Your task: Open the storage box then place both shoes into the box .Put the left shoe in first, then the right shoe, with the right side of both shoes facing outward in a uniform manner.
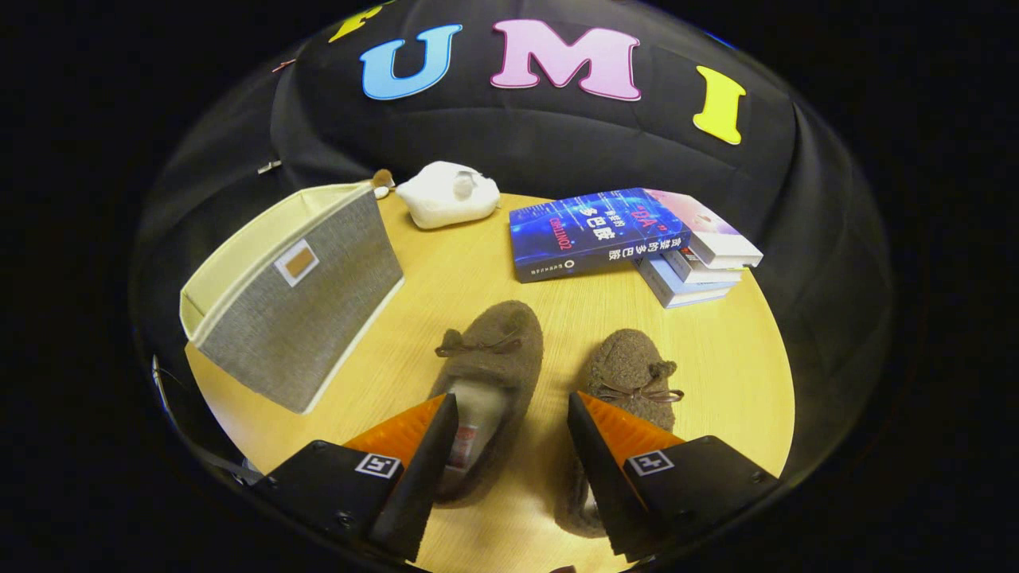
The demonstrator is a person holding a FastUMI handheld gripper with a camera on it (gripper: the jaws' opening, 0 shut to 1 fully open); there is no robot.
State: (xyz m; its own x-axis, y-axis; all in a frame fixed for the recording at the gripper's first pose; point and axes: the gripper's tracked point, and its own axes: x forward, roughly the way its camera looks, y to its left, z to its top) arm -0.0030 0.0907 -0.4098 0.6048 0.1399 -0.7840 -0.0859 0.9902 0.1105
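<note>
Two fuzzy brown slippers with small bows lie side by side on the round wooden table, toes pointing away from me. The left shoe is partly under my left finger; the right shoe is partly under my right finger. My gripper hovers open above them, with bare table showing between its fingers. A grey fabric storage box with a cream lining stands open-topped to the left of the shoes, a small tan label on its side.
A stack of books lies beyond the shoes to the right, the top one blue. A white soft toy rests at the table's far edge, just past the box. The table's rim curves close on the right.
</note>
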